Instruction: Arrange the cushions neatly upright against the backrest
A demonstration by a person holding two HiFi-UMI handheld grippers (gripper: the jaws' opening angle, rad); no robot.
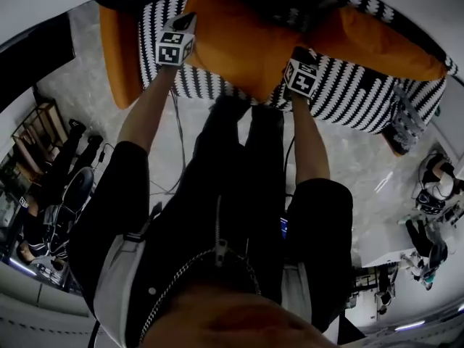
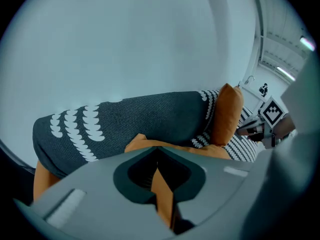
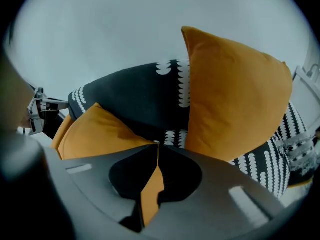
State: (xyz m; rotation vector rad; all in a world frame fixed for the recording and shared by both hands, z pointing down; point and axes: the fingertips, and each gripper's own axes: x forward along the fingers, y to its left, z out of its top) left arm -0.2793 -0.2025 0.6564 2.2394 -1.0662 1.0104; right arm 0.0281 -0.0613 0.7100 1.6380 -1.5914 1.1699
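An orange cushion lies over the middle of the black-and-white patterned sofa, and both grippers hold it. My left gripper is shut on its left edge, and orange fabric shows pinched between the jaws of that gripper. My right gripper is shut on the lower right edge, with a fold of the cushion running into its closed jaws. A second orange cushion stands upright against the dark backrest, to the right of the held one.
An orange side piece stands at the sofa's left end. Pale stone floor lies in front of the sofa. Racks and a chair crowd the left side, and a white table with gear sits at the right.
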